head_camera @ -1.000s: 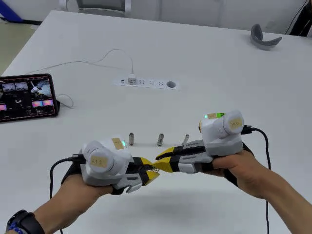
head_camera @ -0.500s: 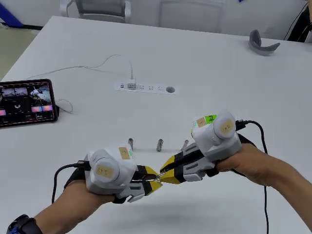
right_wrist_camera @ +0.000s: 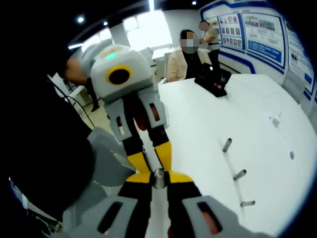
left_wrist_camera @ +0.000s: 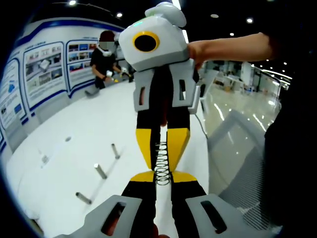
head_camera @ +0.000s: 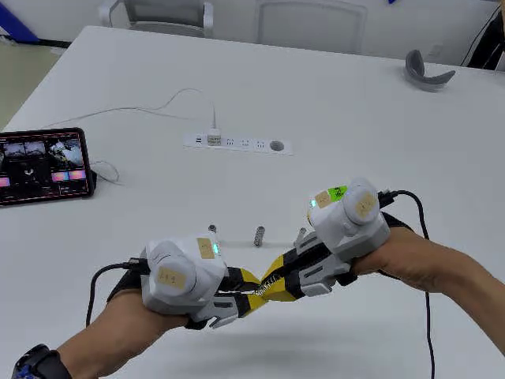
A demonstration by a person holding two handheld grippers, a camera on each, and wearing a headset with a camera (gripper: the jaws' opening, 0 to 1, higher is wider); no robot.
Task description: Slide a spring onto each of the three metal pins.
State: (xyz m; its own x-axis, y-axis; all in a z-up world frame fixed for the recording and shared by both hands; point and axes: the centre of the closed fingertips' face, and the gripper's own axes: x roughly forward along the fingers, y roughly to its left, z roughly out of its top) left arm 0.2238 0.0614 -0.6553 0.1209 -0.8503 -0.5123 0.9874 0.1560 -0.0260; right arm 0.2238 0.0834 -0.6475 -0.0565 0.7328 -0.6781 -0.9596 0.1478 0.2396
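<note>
Left hand-held gripper [head_camera: 251, 291] holding spring [left_wrist_camera: 162, 161], white table [head_camera: 355, 118], chairs [head_camera: 312, 20]

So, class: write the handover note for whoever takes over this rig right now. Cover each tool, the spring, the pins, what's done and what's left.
The left tool is shut on one end of the spring, held above the table.
The right tool is shut on the other end, tip to tip with it.
Pins stand in a row beyond the tools: left pin, middle pin, right pin.
Done: the middle pin looks ribbed, perhaps sprung; the others are too small to tell.
Left: slide this spring onto a bare pin.
</note>
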